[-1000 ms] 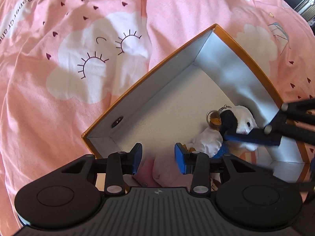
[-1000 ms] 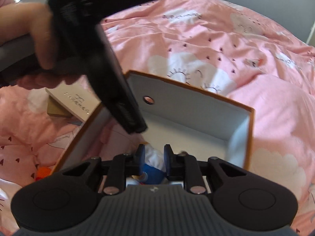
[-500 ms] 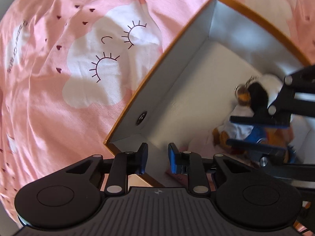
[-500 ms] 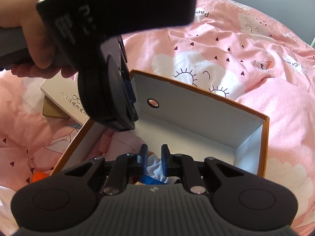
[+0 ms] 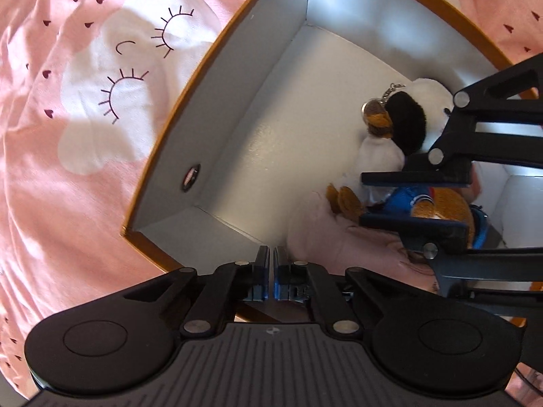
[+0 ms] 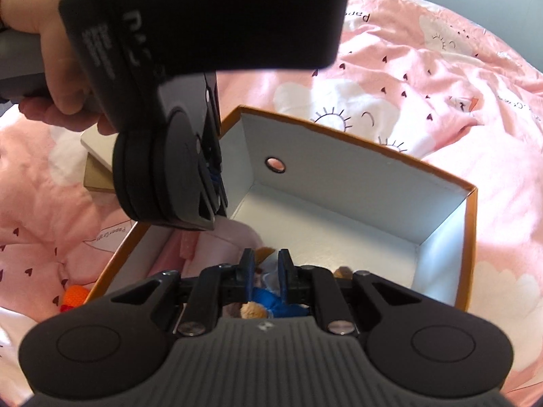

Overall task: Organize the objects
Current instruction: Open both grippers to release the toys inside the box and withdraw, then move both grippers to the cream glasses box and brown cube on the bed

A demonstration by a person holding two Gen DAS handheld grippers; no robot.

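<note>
An orange box (image 5: 237, 118) with white inner walls (image 6: 339, 176) lies open on the bed. Inside it sit a brown plush toy in blue clothes (image 5: 437, 208), a white and black plush with a keychain (image 5: 405, 123) and a pink soft item (image 5: 325, 237). My right gripper (image 6: 266, 268) reaches down into the box and is shut on the brown plush toy (image 6: 268, 300); in the left wrist view it (image 5: 363, 200) enters from the right. My left gripper (image 5: 271, 254) points straight down over the box's near corner, jaws shut, nothing seen between them. In the right wrist view it (image 6: 217, 183) hangs by the left wall.
A pink bedspread (image 5: 85, 169) with cloud prints surrounds the box. Left of the box lie a flat white carton (image 6: 96, 142) and a small orange item (image 6: 74, 296). A person's hand (image 6: 51, 34) holds the left gripper's handle above the box's left side.
The left gripper's jaws have closed from wide apart to nearly touching, and it has rolled and sunk toward the box's corner. The right gripper stays on the plush toy.
</note>
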